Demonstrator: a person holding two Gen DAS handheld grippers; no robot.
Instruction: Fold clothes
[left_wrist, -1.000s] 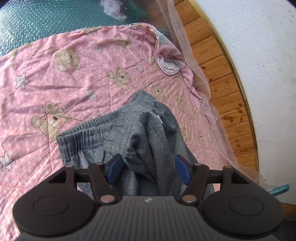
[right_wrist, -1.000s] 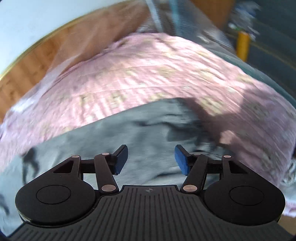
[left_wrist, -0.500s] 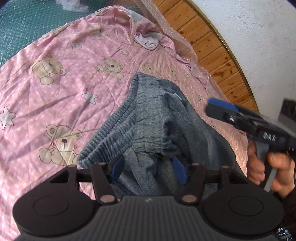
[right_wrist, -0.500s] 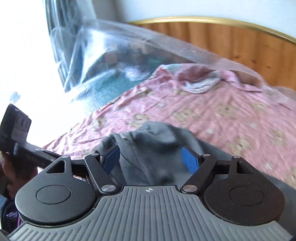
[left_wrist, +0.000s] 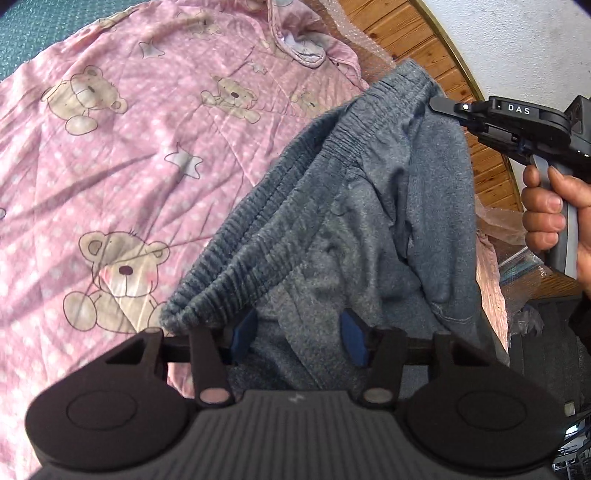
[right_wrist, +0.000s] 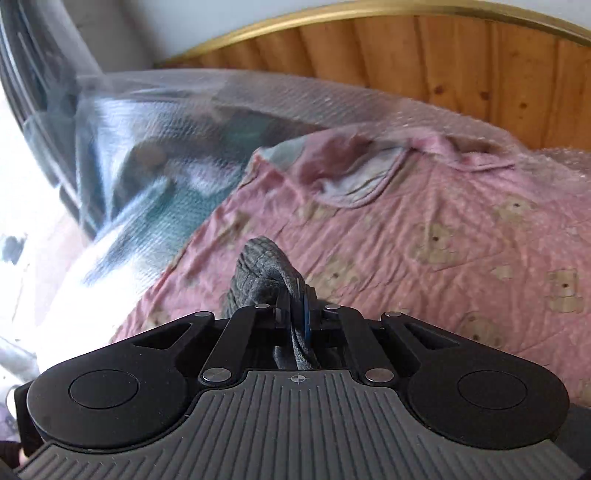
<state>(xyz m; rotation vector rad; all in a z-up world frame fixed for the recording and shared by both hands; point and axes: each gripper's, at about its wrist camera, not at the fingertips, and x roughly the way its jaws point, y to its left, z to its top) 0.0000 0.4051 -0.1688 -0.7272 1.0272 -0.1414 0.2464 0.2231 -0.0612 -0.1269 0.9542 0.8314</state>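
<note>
In the left wrist view, the grey sweatpants (left_wrist: 351, 221) fill the centre and lower middle of the frame, lying over a pink quilt (left_wrist: 122, 122) printed with teddy bears and stars that covers the bed. Their ribbed elastic waistband (left_wrist: 280, 221) runs diagonally from the lower centre up to the upper right, where it is lifted off the quilt.

The left tool (left_wrist: 297, 338) sits at the bottom centre with its blue pads (left_wrist: 352, 339) set apart and grey fabric between them; the jaws are closing, and the pads do not yet visibly press the cloth.

At the upper right of the same frame, the right tool (left_wrist: 439, 105) has its tips pressed together on the raised end of the waistband, and a hand (left_wrist: 554, 218) at the right edge grips its handle. In the right wrist view, that right tool (right_wrist: 295, 317) at lower centre is pinching a bunched fold of the grey waistband (right_wrist: 264, 269), which stands up just above its tips.

Behind the quilt, a wooden headboard (right_wrist: 443, 62) with a gold rim spans the top of the right wrist view, and clear bubble wrap (right_wrist: 229, 107) drapes over the upper left and middle. A teal surface (left_wrist: 40, 33) shows in the upper left corner of the left wrist view.
</note>
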